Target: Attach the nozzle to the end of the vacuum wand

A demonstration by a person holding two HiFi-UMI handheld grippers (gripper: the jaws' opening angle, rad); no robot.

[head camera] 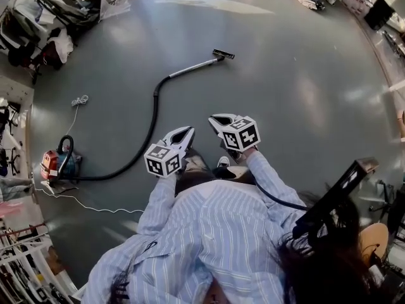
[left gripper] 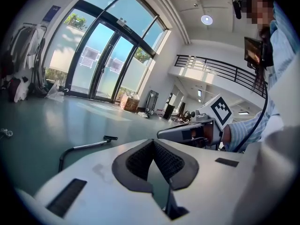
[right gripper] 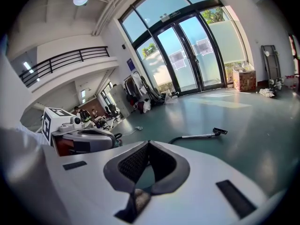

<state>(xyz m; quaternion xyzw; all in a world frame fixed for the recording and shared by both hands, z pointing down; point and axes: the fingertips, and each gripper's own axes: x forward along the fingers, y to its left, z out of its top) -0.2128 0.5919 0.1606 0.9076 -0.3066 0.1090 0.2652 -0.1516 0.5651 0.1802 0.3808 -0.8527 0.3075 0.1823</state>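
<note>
A silver vacuum wand (head camera: 193,65) lies on the grey floor, with a flat black nozzle (head camera: 223,54) at its far end; whether the two are joined I cannot tell. A black hose (head camera: 149,132) curves from the wand back to the red and teal vacuum body (head camera: 58,163). My left gripper (head camera: 183,132) and right gripper (head camera: 218,120) are held side by side above the floor, well short of the wand, both shut and empty. The left gripper view shows the wand (left gripper: 89,146) and nozzle (left gripper: 110,138) beyond my left gripper (left gripper: 153,141). The right gripper view shows the nozzle (right gripper: 219,131) past my right gripper (right gripper: 148,143).
A white power cord (head camera: 82,202) trails from the vacuum, with a coiled end (head camera: 79,100) further off. Clothes racks (head camera: 38,24) crowd the left wall. Tall glass doors (right gripper: 187,55) and a cardboard box (right gripper: 243,80) stand at the far end. A black frame (head camera: 335,195) is close on the right.
</note>
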